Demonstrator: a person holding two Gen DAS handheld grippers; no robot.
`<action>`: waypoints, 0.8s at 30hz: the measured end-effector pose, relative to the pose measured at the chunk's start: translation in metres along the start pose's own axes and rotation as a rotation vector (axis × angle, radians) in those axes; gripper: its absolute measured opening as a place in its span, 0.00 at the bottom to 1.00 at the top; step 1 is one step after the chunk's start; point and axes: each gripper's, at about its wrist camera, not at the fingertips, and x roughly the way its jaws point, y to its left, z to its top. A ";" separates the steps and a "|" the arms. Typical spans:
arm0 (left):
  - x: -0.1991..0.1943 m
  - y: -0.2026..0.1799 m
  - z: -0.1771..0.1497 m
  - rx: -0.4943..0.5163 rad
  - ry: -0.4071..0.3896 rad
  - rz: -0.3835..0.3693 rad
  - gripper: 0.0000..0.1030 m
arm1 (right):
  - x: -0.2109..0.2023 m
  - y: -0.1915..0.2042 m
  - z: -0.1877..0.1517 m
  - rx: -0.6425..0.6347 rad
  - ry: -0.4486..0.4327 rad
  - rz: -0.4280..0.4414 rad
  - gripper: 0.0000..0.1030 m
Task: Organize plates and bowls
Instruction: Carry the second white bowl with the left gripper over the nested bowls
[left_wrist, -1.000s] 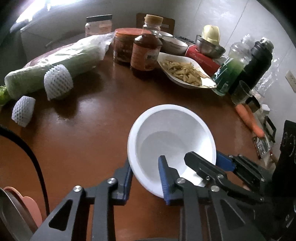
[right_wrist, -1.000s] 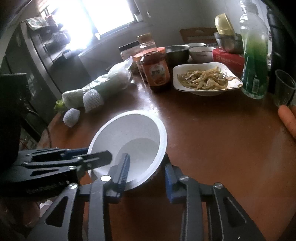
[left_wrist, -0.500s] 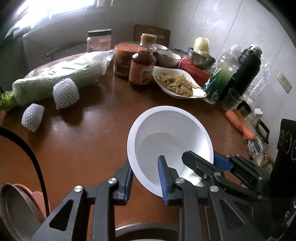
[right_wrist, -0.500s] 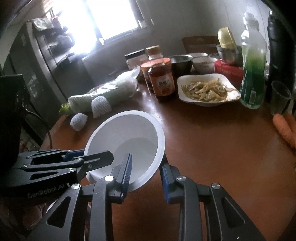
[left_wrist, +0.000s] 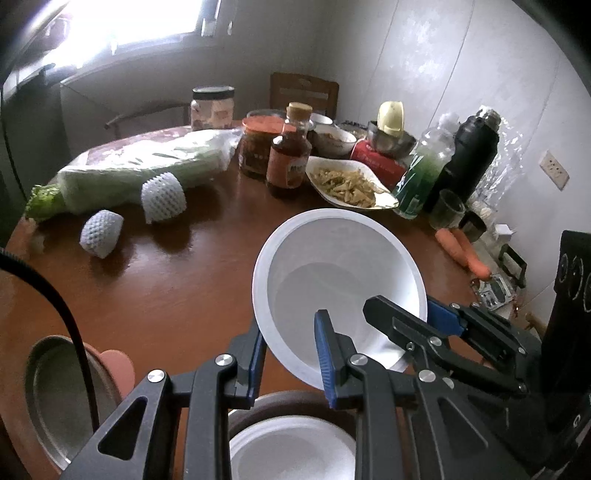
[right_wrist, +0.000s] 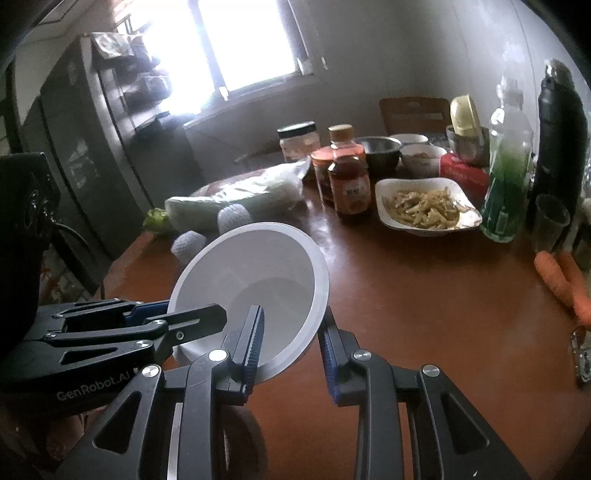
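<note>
The white bowl (left_wrist: 338, 288) is held in the air above the brown bench (left_wrist: 177, 295), tipped so that its open mouth faces up and toward the cameras rather than straight up; being round, it has no long axis to speak of, and its base points down and away toward the bench. Both grippers grip it by the rim. The left gripper (left_wrist: 290, 354) has its blue-padded fingers (left_wrist: 323, 354) narrowed onto the near-left part of the rim, one finger inside the bowl and the other outside, under the wall. The right gripper (right_wrist: 291, 339) pinches the near-right part of the rim the same way, its inner finger (right_wrist: 255, 339) lying against the inside wall and its outer one against the outside. In the left wrist view the right gripper reaches in from the right, with a black finger across the bowl's inside. Directly below, at the bottom edge of the left wrist view, sits a second white bowl (left_wrist: 291, 450) inside a darker rim. To the left of it a metal dish (left_wrist: 55, 398) rests on the bench edge with a pink plate (left_wrist: 116, 369) just beside it. Farther off stand a plate of cooked food (left_wrist: 351, 182), a sauce bottle (left_wrist: 290, 155), a green drink bottle (left_wrist: 421, 173), a black flask (left_wrist: 469, 155), carrots (left_wrist: 463, 253) and a wrapped cabbage (left_wrist: 144, 170).
</note>
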 end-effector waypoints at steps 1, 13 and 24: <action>-0.003 0.001 -0.002 -0.002 -0.005 0.000 0.25 | -0.003 0.003 -0.001 -0.005 -0.005 0.001 0.31; -0.055 0.007 -0.029 -0.015 -0.074 0.020 0.25 | -0.039 0.042 -0.011 -0.065 -0.047 0.028 0.31; -0.090 0.006 -0.050 -0.018 -0.109 0.040 0.25 | -0.068 0.066 -0.023 -0.100 -0.069 0.043 0.31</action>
